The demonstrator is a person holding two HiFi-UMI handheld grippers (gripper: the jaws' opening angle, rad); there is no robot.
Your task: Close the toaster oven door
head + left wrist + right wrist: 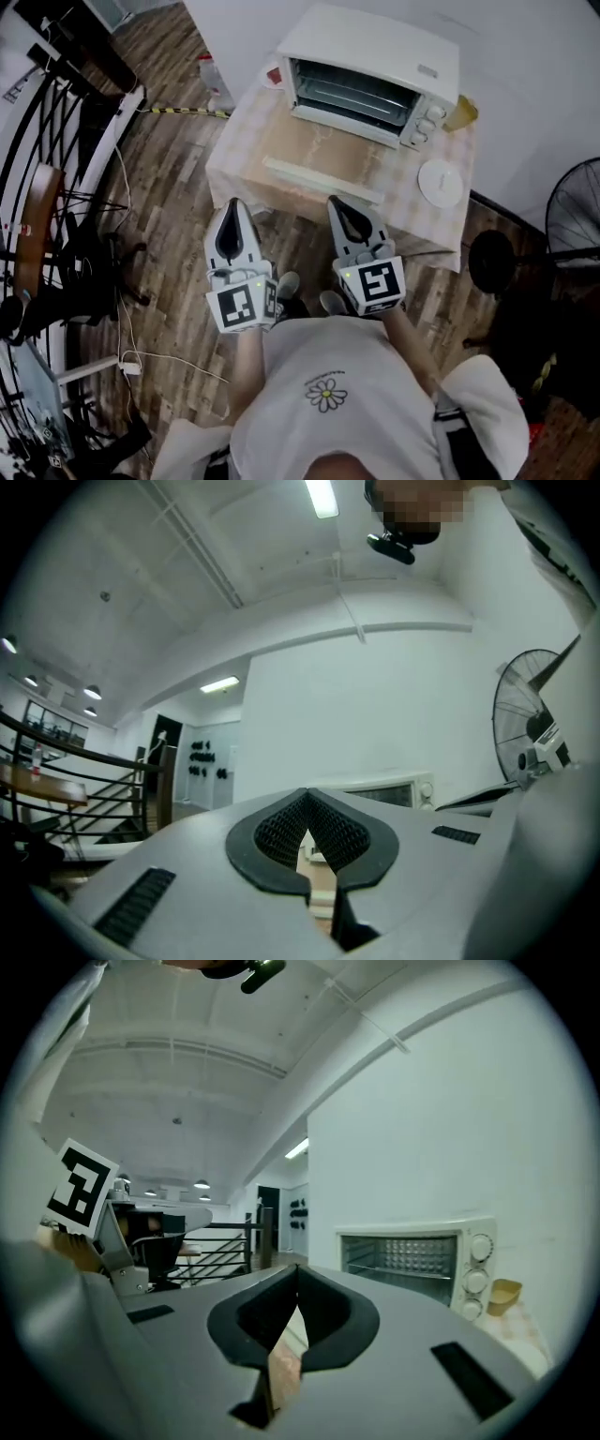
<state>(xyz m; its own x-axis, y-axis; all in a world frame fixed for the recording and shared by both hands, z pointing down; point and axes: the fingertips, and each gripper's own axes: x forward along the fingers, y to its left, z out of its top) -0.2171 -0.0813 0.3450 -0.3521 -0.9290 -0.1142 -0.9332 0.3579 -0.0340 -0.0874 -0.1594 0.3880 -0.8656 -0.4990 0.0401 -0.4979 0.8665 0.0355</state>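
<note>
A white toaster oven [375, 66] stands at the back of a small table, its door [323, 150] folded down flat with the handle [323, 180] toward me. The rack inside shows. Both grippers hover side by side in front of the table's near edge, apart from the door. My left gripper [234, 204] is shut with nothing in it, and my right gripper [339, 202] is shut and empty too. In the right gripper view the oven [412, 1260] sits ahead to the right of the gripper [297, 1269]. In the left gripper view the oven [384, 794] peeks just over the gripper [307, 794].
The table wears a checked cloth [450, 230]. A white round lid [441, 181] and a yellow cup [462, 112] sit right of the oven. A fan [577, 206] stands at the right, a black railing [56, 112] and cables at the left. A bottle [211, 75] is on the floor.
</note>
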